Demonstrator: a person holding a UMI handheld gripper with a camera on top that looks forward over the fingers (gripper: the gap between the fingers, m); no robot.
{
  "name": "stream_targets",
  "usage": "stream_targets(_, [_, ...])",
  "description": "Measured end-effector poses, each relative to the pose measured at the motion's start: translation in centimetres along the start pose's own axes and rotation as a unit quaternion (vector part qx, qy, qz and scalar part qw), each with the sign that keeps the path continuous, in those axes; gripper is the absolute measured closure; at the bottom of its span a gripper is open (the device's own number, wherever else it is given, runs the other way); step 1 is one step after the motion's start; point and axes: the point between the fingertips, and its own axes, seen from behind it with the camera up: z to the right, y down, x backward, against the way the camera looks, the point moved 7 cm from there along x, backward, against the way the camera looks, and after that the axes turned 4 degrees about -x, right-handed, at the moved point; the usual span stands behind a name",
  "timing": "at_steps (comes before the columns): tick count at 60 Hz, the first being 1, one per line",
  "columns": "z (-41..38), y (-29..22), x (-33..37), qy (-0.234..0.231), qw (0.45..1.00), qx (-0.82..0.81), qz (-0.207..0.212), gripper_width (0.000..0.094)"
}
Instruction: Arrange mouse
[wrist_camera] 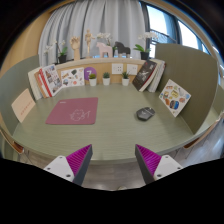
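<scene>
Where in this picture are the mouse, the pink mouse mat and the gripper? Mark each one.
mouse (145,114), gripper view, on the middle of its dark body.
pink mouse mat (73,111), gripper view, on the centre of its surface.
gripper (115,160), gripper view, midway between its open fingertips.

We can read no text here. The books (52,80) and cards (174,97) carry print too small to make out

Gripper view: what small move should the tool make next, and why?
Probably advance toward the mouse on the green table. The tool is open and empty, and the mouse lies well beyond its fingers, right of the pink mat.
</scene>
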Motion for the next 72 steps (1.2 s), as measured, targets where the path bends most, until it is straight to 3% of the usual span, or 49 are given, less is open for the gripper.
stream_targets(21, [11.0,-2.5,-11.2,-0.011,0.999,-0.005,-0.043,0.0082])
stream_targets(46, [12.2,-9.5,-19.5,-0.058,0.997,0.027,-0.051,0.0098])
stream_targets(61, [11.7,-11.3,-21.8,-0.059,0.996,0.023,-0.061,0.0270])
stream_targets(66, [11.9,-11.4,-22.1,-0.046,0.997,0.035,-0.055,0.0386])
stream_targets(72, [11.7,-11.5,-22.3,-0.046,0.997,0.034,-0.044,0.0408])
